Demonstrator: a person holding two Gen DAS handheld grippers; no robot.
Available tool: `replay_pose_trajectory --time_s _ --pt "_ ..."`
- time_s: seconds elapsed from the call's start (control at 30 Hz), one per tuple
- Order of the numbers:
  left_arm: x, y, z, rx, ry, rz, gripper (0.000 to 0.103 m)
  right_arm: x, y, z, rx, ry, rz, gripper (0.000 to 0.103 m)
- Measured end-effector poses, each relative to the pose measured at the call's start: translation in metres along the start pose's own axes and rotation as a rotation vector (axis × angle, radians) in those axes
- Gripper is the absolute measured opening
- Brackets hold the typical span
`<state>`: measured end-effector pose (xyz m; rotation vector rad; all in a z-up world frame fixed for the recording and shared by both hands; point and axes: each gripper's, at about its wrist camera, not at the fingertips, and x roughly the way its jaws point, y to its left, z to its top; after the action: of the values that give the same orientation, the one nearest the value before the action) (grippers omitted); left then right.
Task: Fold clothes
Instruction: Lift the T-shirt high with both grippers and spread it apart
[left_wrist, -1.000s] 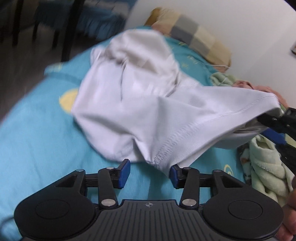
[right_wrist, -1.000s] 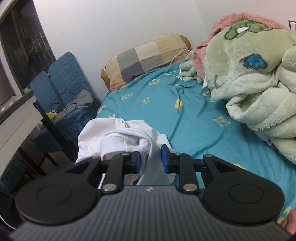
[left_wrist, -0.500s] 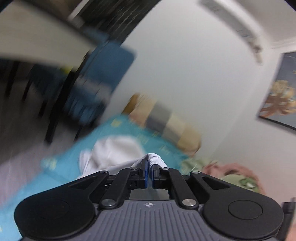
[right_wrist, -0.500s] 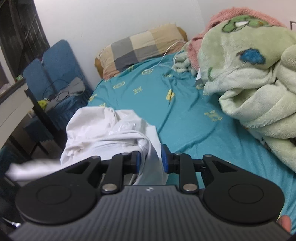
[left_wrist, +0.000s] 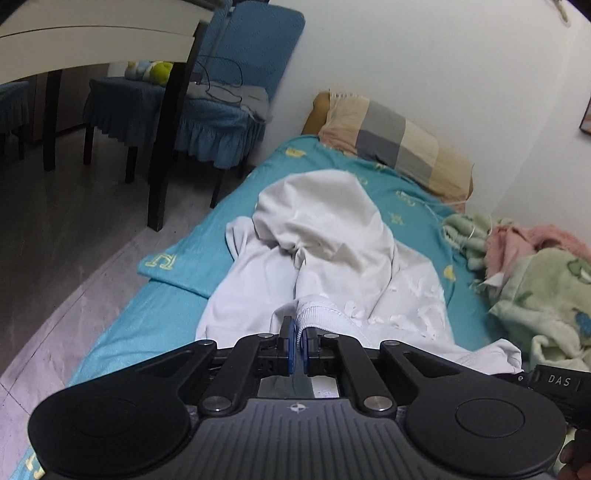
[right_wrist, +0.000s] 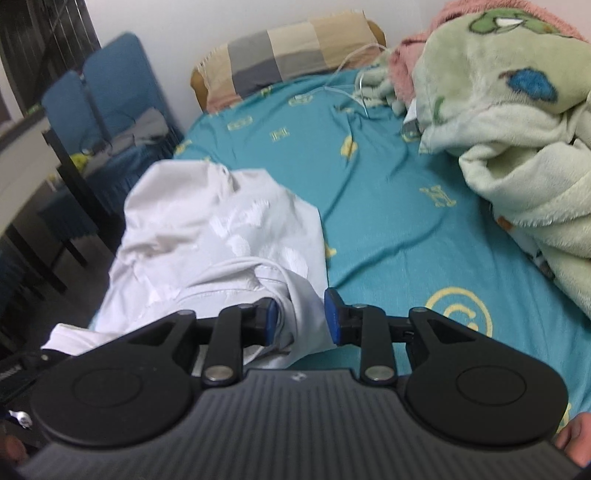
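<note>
Garment: white hoodie (left_wrist: 332, 258), crumpled on teal bed (left_wrist: 110, 343), near edge
Left tongs (left_wrist: 298, 345): clamped on ribbed hem
Right tongs (right_wrist: 300, 315): opening, fabric between, pads not pressing
Far right: green blanket (right_wrist: 517, 129)

Showing as plain white, the crumpled cotton garment (left_wrist: 332, 258) with raised white motifs; lying beneath, the teal fitted bedsheet (right_wrist: 388, 206) printed with yellow letters and rings; checking in grey, beige and tan, the rectangular pillow (left_wrist: 395, 147); mixing pale green with pink, blue and dark-green patches, the fluffy fleece blanket (right_wrist: 498, 110); wearing blue ruffled covers, the dark-legged chairs (left_wrist: 221, 122).
</note>
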<state>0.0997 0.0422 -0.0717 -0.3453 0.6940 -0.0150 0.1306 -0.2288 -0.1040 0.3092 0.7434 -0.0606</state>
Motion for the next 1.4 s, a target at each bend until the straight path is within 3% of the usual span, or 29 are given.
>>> replay_pose_trajectory --time_s 0.1,0.27,0.47,0.67,0.7,0.77,0.83,0.87,0.97,1.03,1.1,1.17,1.23,1.4 --pt "0.002 0.0 -0.003 0.018 0.021 0.011 0.01 0.002 0.002 -0.001 -0.007 0.01 0.0 0.031" --pt "0.023 0.009 -0.005 0.043 0.064 0.034 0.034 0.002 0.0 -0.001 0.004 0.013 0.006 0.031" --pt "0.042 0.002 -0.013 0.092 0.112 0.068 0.046 0.002 -0.001 -0.001 0.019 0.022 0.013 0.031" --pt "0.063 0.008 -0.016 0.058 0.115 0.106 0.042 0.01 0.003 -0.005 -0.008 0.075 0.028 0.032" --pt "0.063 0.011 -0.014 0.042 0.105 0.103 0.039 0.013 0.004 -0.007 -0.021 0.092 0.026 0.032" --pt "0.062 0.016 -0.012 0.011 0.084 0.097 0.023 0.021 0.009 -0.011 -0.053 0.122 0.015 0.033" --pt "0.061 0.021 -0.01 -0.021 0.064 0.092 0.012 0.03 0.014 -0.015 -0.088 0.152 0.003 0.041" --pt "0.058 0.022 -0.008 -0.034 0.047 0.09 0.009 0.035 0.016 -0.017 -0.108 0.169 -0.009 0.047" --pt "0.042 0.02 -0.003 -0.035 -0.038 0.101 0.007 0.046 0.017 -0.025 -0.136 0.181 -0.081 0.047" --pt "0.028 0.016 0.002 -0.03 -0.101 0.084 0.006 0.04 0.011 -0.023 -0.108 0.111 -0.145 0.045" --pt "0.009 0.008 0.005 -0.005 -0.174 0.052 0.006 0.019 0.006 -0.015 -0.065 -0.024 -0.165 0.03" --pt "-0.015 -0.004 0.011 0.043 -0.263 0.025 0.005 -0.007 0.007 -0.008 -0.043 -0.165 -0.166 0.026" --pt "-0.044 -0.019 0.023 0.091 -0.363 -0.002 0.005 -0.034 0.013 0.0 -0.046 -0.278 -0.173 0.015" --pt "-0.13 -0.051 0.087 0.082 -0.532 -0.11 0.004 -0.123 0.028 0.039 -0.026 -0.54 -0.121 0.012"
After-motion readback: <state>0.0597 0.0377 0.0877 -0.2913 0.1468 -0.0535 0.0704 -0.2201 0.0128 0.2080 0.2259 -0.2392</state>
